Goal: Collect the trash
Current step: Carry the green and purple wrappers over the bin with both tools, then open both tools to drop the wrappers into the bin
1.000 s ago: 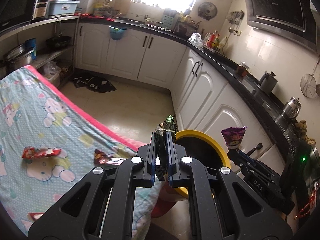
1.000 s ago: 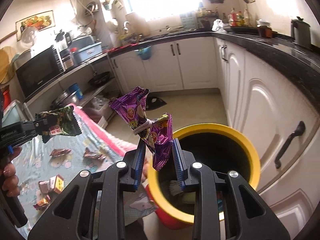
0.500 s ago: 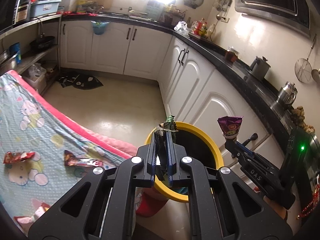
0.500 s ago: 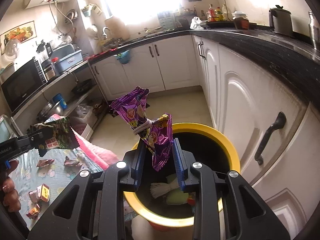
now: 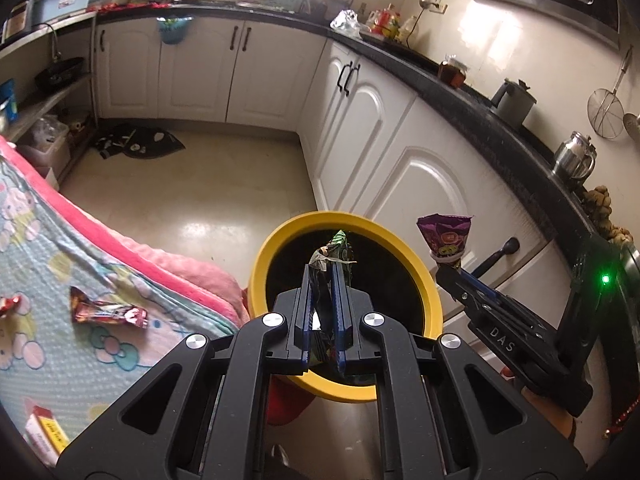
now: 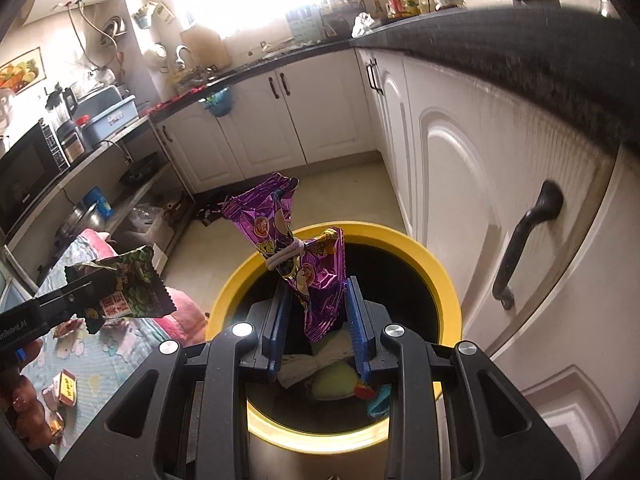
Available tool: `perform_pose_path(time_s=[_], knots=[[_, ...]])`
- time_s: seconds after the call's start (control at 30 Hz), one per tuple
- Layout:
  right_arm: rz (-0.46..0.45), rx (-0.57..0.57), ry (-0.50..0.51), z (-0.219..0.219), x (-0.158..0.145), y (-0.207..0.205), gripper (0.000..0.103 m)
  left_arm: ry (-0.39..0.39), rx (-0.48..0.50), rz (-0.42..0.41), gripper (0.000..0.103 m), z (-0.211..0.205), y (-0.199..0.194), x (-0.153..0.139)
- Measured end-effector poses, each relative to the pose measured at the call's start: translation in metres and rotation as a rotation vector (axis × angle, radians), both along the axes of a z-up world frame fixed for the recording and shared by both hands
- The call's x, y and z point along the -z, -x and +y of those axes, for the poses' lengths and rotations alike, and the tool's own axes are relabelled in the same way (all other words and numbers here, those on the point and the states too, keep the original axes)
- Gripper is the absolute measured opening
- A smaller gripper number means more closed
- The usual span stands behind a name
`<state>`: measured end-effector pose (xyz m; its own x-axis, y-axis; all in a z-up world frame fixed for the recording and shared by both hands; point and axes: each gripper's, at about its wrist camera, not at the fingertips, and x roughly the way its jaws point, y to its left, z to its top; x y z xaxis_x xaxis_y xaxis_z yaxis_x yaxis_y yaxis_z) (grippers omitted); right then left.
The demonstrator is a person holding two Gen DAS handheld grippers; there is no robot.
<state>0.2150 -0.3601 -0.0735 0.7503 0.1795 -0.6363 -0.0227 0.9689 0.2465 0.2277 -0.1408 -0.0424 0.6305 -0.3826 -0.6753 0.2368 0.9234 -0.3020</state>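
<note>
Left hand-held gripper [image 5: 322, 280]: matte black plastic body w/ two angled arms, each w/ triangular cut-outs; four round silver screws across the top, two inner, two outer. Fingers [image 5: 306, 300] are thin flat plates, blue along edges, black backing. Right hand-held gripper [image 6: 318, 304]: same build, black frame, four silver screws, blue pads w/ ribbed inner faces. Seen from the left cam, the right unit's side shows white "DAS" lettering and a lit green LED at the rear. From the right cam, the left unit's side carries white lettering, only partly legible. No sleeves visible.
</note>
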Motion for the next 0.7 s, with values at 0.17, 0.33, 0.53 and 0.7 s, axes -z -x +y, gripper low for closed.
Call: perform_pose_path(time_s=[0.17,0.33,0.53,0.7], knots=[[0.042,0.001,-0.003,0.0,0.014,-0.008,0.027,0.002,0.013,0.032,0.005,-0.006,-0.007,0.014],[0.086,0.005,-0.003,0.0,0.03,-0.015,0.027,-0.003,0.025,0.063,0.005,-0.014,-0.014,0.028],[0.142,0.031,-0.016,-0.008,0.051,-0.02,0.027,-0.007,0.032,0.098,0.005,-0.019,-0.024,0.043],[0.17,0.047,-0.029,-0.012,0.061,-0.025,0.029,-0.01,0.033,0.125,0.005,-0.021,-0.028,0.054]])
